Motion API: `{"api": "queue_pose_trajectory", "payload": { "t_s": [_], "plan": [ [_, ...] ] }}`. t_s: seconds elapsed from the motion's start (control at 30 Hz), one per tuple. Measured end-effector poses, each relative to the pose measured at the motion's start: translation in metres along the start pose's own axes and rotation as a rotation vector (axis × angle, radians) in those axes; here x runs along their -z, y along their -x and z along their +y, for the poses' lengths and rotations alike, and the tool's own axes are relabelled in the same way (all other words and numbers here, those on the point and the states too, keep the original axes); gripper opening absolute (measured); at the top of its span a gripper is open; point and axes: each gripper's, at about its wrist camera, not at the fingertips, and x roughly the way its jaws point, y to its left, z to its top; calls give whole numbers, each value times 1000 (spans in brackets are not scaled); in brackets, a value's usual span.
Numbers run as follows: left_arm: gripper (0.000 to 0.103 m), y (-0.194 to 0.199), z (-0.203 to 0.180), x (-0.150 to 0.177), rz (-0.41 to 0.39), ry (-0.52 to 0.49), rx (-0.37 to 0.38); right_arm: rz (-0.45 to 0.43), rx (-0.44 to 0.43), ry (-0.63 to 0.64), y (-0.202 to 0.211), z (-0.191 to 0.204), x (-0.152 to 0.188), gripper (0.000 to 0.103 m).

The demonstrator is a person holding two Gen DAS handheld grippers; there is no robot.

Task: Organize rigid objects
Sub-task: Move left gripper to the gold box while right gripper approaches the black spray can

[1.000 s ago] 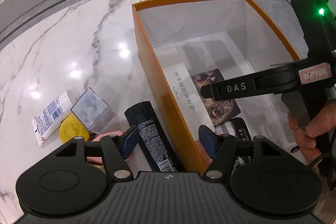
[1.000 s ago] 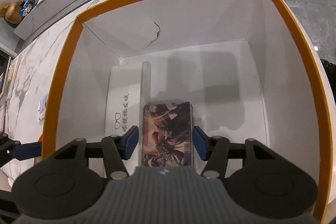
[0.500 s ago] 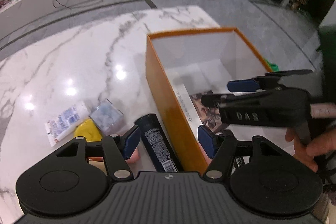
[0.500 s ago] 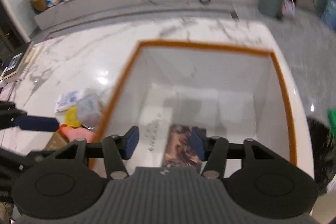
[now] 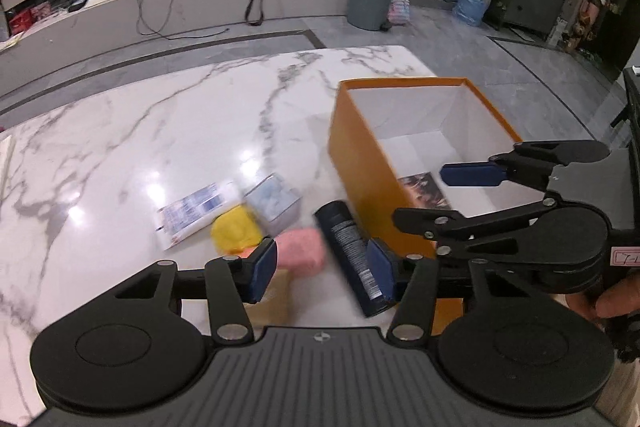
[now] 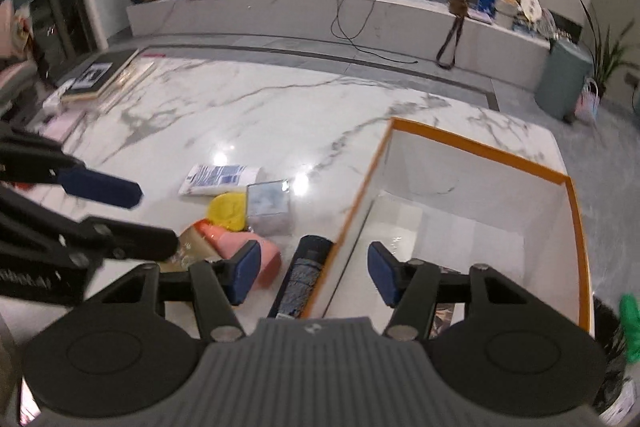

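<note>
The orange box [image 5: 362,171] wall flanks the black bottle [image 5: 350,247]; pink block [image 5: 302,251] crowds its other side.

Both grippers now sit higher and farther back than a second ago. The right gripper [image 6: 314,273], earlier down inside the box [image 6: 484,151] over the picture card [image 5: 424,189], is out of it, straddling the box's left wall with its jaws apart and empty. The left gripper [image 5: 322,273], earlier low over the black bottle [image 5: 350,255] and box edge, now sees the whole table [image 5: 160,131].
</note>
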Motion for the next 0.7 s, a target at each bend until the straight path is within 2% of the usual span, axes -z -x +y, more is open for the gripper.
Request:
{"api": "queue_pose_trajectory", "payload": {
  "t_s": [0.07,0.2,0.4,0.47,0.7],
  "plan": [
    [62,3,9,7,-4,3,-10,9,4,24,-2,10,2,60],
    [62,6,24,21,-9,-15,-9,43,-40,60,-8,28,7,59],
    [63,-2,45,39,18,-10,-12,90,-55,117,-25,53,11,54],
    [66,-11,46,43,33,-38,-5,108,-48,146,-32,58,10,51],
    [80,-45,39,57,58,-133,-7,179,-26,345,-60,65,3,50]
  ]
}}
